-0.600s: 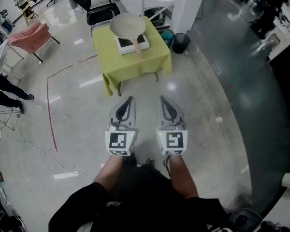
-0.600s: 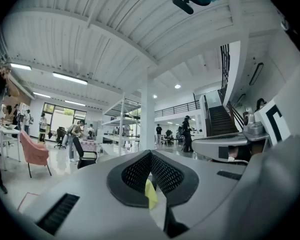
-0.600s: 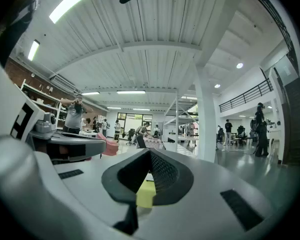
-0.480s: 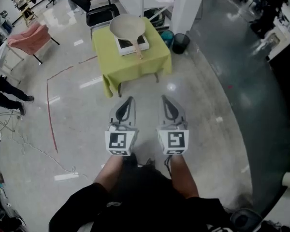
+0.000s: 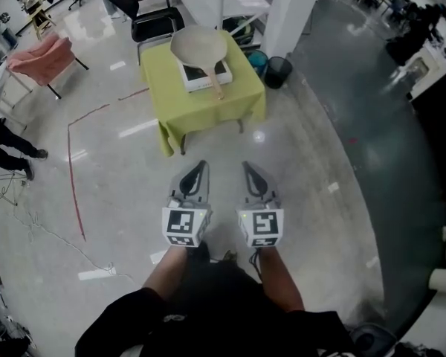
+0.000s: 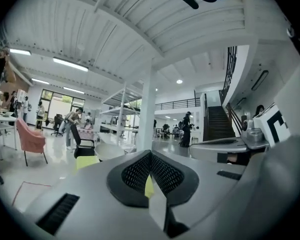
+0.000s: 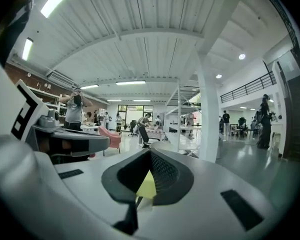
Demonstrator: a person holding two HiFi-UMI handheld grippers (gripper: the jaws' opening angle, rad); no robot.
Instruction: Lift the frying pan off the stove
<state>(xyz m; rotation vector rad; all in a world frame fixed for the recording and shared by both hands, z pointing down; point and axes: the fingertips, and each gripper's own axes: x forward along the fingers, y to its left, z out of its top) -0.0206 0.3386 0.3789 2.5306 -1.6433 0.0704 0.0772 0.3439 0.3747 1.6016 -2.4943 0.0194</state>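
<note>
Both the left gripper (image 5: 199,171) and right gripper (image 5: 250,172) are closed, empty; the pale round frying pan (image 5: 199,45) sits well ahead on the white stove (image 5: 194,77), wooden handle (image 5: 216,85) pointing back between the 2, neither clearly nearer

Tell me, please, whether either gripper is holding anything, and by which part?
Nothing is held. The left gripper and right gripper both have their jaws shut and empty; the frying pan sits on the stove, well ahead.
</note>
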